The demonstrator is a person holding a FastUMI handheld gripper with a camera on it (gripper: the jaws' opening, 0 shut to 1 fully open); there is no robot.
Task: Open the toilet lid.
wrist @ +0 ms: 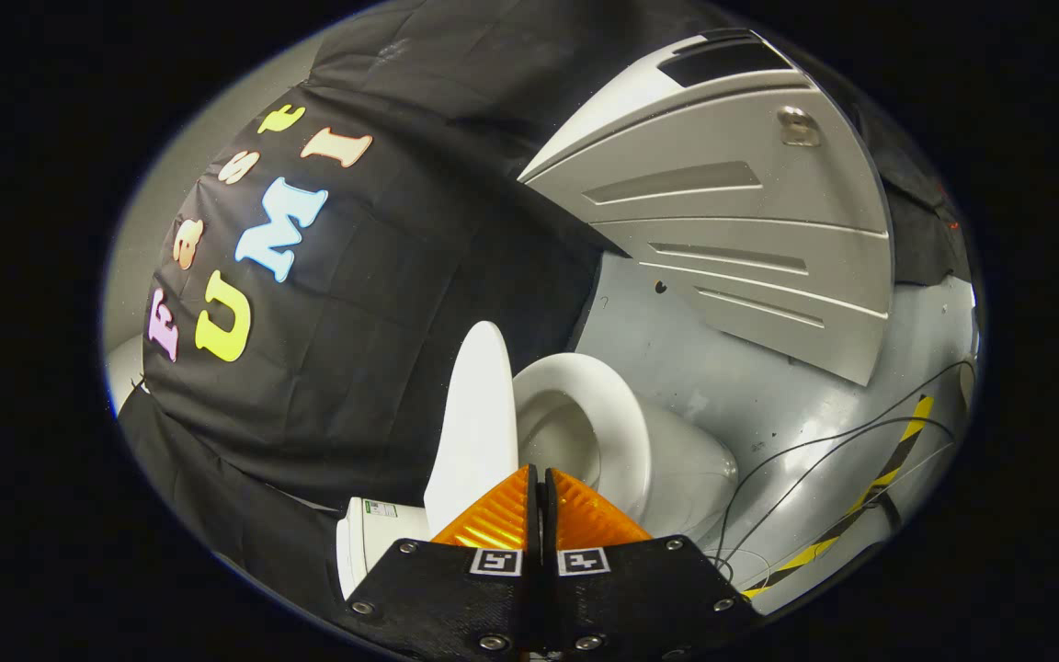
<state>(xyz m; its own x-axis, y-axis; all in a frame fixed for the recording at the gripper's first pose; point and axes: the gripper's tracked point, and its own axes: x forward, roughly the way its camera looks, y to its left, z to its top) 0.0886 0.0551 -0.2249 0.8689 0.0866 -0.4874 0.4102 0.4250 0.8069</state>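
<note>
One toilet: the toilet (585,441) sits just ahead of the jaws, on the grey floor (768,395). The whole view is tipped on its side.

Lid: the lid (474,423) is white and stands up and away from the seat (603,405). It leans back by the tank (373,542). I can see into the bowl, so the lid looks open already.

Jaws: the gripper (540,506) has its two jaws pressed together with nothing between them. They touch no part of the toilet that I can see.

How the lid will feel: I think it is hard, smooth plastic. It looks light and stiff, and it swings on a hinge at the back. It may be slippery, so it could slide off the jaws. If it is let go too soon it could drop with a bang.

Where to hold it: the front edge, far from the hinge, looks best. A push from under that edge would lift it with little force.

Writing: a small sticker (381,508) sits on the tank, too small to make out. Two square black-and-white marks (540,561) sit on the gripper. No brand name can be seen on the toilet.

Other things: a big grey panel (732,211) leans behind the toilet. Thin wires (814,460) and yellow-and-black tape (870,496) lie on the floor.
</note>
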